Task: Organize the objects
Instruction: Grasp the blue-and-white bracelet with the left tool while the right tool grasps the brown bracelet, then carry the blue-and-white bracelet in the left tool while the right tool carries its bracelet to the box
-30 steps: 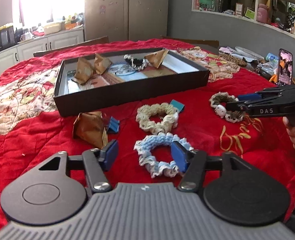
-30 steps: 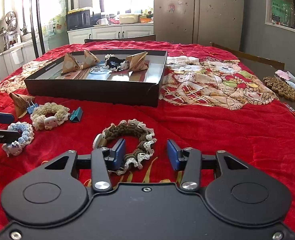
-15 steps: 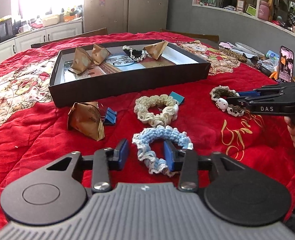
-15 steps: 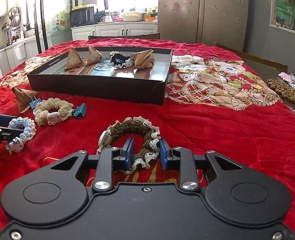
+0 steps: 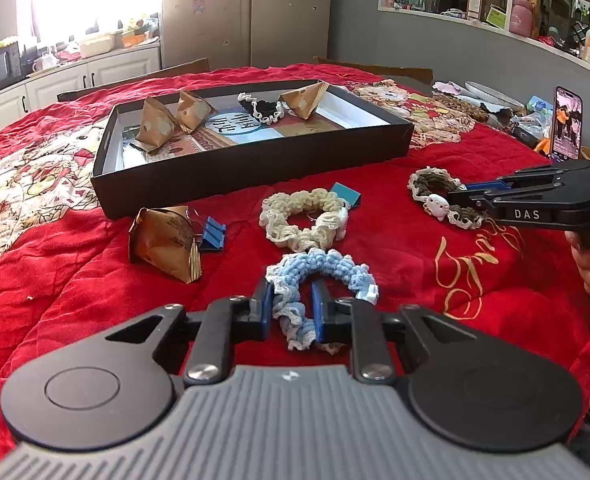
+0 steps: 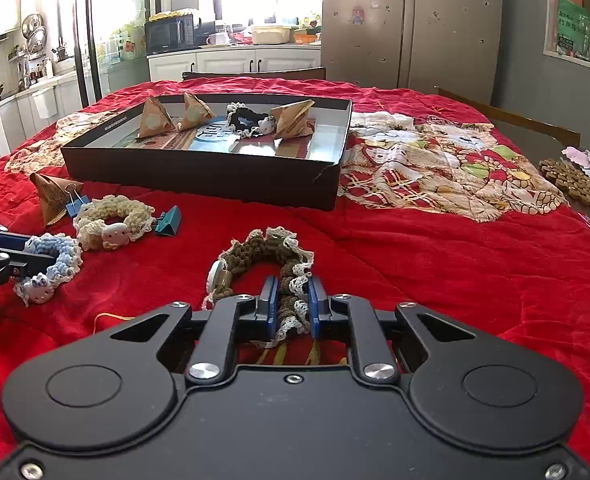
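Left wrist view: my left claw (image 5: 292,304), tilted down, is closing on the blue scrunchie (image 5: 319,276); my right claw (image 6: 291,304), tilted alike, pinches the brown scrunchie (image 6: 263,256).

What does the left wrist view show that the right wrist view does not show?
Only the left wrist view shows the phone and the wall shelves. Only the right wrist view shows the cat face on the cream scrunchie. Both show the black box, the left gripper closing on the blue scrunchie, and the right gripper shut on the brown scrunchie.
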A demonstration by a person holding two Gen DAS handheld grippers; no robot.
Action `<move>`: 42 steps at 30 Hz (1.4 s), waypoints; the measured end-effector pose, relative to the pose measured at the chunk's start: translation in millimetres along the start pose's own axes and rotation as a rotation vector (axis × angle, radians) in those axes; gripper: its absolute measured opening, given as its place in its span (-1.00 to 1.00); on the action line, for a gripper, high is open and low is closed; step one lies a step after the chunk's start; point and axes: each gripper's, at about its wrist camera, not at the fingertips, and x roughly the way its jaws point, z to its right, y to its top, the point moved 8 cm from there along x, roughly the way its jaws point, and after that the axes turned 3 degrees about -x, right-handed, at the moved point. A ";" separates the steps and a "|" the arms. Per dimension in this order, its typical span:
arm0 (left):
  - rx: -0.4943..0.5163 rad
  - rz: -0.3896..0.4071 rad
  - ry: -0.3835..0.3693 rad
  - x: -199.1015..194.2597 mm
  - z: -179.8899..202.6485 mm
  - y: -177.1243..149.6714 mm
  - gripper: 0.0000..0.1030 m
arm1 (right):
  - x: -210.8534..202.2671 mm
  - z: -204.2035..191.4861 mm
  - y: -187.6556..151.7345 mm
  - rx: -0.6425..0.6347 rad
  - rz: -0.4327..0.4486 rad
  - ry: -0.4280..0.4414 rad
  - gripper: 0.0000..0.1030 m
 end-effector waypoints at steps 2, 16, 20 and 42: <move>-0.001 0.000 0.000 -0.3 0.0 0.1 -0.58 | -0.3 -1.0 0.1 -0.003 0.002 0.003 -0.75; 0.022 0.016 0.001 -8.2 3.6 3.7 -0.71 | -5.4 -4.1 2.1 -0.022 0.018 0.008 -0.77; 0.024 0.027 0.001 -11.6 4.1 6.7 -0.71 | -9.0 -4.9 4.8 -0.021 0.030 0.013 -0.77; 0.066 0.105 -0.025 -38.4 19.3 26.6 -0.71 | -43.0 -14.8 28.6 -0.062 0.131 0.037 -0.78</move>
